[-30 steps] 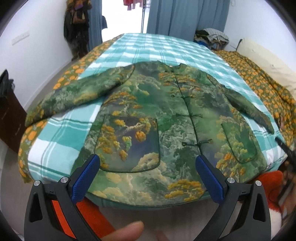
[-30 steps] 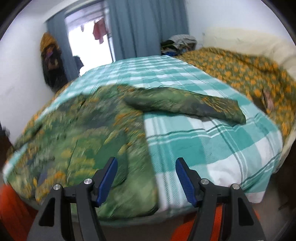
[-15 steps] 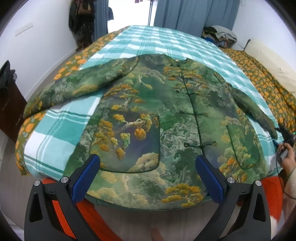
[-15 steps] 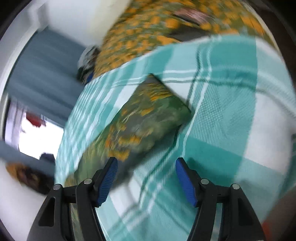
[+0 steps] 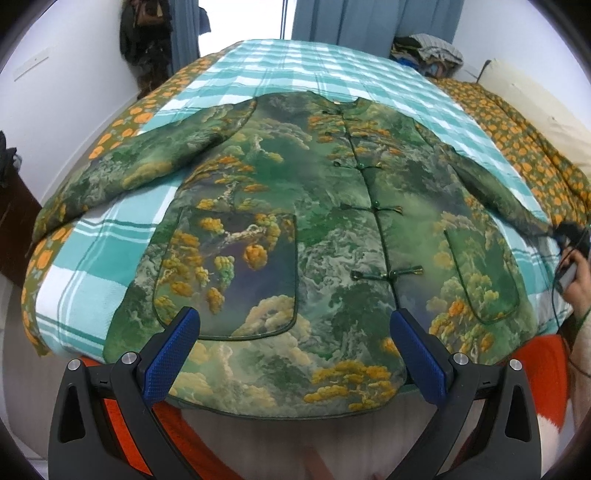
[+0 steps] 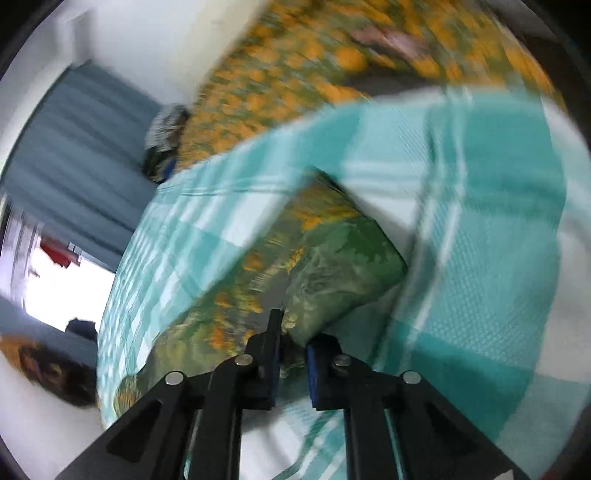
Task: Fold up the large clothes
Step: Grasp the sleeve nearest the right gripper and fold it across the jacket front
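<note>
A green padded jacket [image 5: 314, 206] with orange tree print and knot buttons lies flat, front up, on the teal checked bedspread [image 5: 314, 66]. Both sleeves are spread out to the sides. My left gripper [image 5: 293, 325] hovers open over the jacket's lower hem, touching nothing. In the right wrist view my right gripper [image 6: 291, 336] is shut on the edge of the jacket's right sleeve [image 6: 332, 251] near its cuff. The left wrist view shows that gripper [image 5: 565, 236] at the sleeve's end, held by a person's hand [image 5: 581, 288].
The bed's near edge has an orange-red cover [image 5: 532, 373] hanging below it. An orange-flowered quilt [image 5: 524, 122] runs along the right side, with a pile of clothes [image 5: 428, 51] at the far corner. Blue curtains [image 5: 369, 18] and a white wall stand behind.
My right gripper swung to the right sleeve's end, rolled over, and went from open to shut on the sleeve. My left gripper drifted slightly closer over the hem and stayed open.
</note>
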`<state>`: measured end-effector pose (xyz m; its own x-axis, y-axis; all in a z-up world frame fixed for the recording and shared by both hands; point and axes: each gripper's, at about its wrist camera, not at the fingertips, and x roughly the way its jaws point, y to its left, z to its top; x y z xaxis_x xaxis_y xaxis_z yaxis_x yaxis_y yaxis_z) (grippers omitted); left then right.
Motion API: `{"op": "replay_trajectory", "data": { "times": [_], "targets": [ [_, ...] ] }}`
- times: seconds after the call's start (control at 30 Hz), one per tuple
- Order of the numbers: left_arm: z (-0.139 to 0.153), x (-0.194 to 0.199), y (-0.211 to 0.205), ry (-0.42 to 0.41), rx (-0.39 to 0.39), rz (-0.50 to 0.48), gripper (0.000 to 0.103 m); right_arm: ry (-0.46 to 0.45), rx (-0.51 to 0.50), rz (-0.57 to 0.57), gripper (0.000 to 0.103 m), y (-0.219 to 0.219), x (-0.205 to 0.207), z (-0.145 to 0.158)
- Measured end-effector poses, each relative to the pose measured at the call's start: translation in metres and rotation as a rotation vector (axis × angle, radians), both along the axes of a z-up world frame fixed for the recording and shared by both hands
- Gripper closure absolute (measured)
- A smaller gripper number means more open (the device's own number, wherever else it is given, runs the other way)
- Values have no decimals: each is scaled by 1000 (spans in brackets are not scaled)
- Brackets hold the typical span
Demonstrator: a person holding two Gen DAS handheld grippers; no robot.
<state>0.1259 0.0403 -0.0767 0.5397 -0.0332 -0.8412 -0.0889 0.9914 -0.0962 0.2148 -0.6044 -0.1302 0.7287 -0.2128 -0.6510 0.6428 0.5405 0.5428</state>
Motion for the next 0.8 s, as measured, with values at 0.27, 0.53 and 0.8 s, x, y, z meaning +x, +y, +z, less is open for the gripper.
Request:
{"op": "replay_trajectory", "data": {
  "times": [0.27, 0.53, 0.8],
  "targets": [
    [2, -5, 2, -16, -39, 15, 1, -152, -379, 413, 93, 146, 26, 128],
    [8, -22, 13, -39, -36, 40, 1, -158, -611, 797, 94, 328, 37, 133],
    [0, -29, 25, -23, -32, 66, 1, 61, -594, 997, 91, 419, 23, 19]
  ]
}}
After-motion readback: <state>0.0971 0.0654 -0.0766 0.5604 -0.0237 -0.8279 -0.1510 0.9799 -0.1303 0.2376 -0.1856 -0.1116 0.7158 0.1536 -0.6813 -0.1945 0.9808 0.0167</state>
